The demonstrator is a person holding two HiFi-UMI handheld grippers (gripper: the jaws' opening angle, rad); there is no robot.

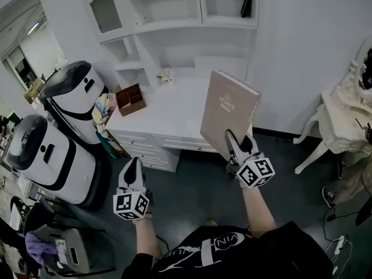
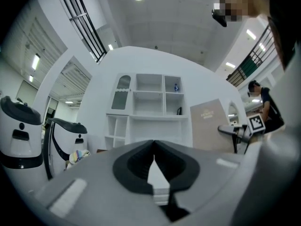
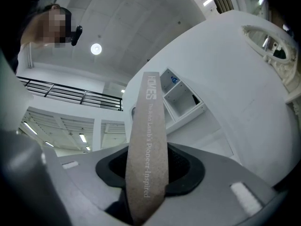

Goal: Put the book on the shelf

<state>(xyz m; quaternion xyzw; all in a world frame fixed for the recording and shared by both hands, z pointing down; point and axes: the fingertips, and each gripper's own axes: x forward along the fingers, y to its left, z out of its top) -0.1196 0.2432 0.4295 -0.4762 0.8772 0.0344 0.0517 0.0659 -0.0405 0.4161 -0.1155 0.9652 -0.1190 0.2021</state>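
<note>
A large beige hardcover book point(image 1: 228, 114) stands upright and tilted in my right gripper point(image 1: 234, 144), which is shut on its lower edge. In the right gripper view the printed spine point(image 3: 146, 149) rises between both jaws, with the white shelf unit point(image 3: 181, 95) behind it. The book is in the air over the right end of the white desk point(image 1: 168, 112), below the shelf unit point(image 1: 174, 16). My left gripper point(image 1: 132, 170) is lower and to the left, in front of the desk drawers. Its jaws meet at the tips with nothing between them point(image 2: 154, 147). The left gripper view also shows the book point(image 2: 210, 124).
A brown wooden box point(image 1: 131, 99) and a small flower ornament point(image 1: 166, 76) sit on the desk. A dark object point(image 1: 247, 6) stands in the upper right cubby. Two white machines point(image 1: 70, 92) stand at the left, an ornate white chair point(image 1: 343, 115) at the right.
</note>
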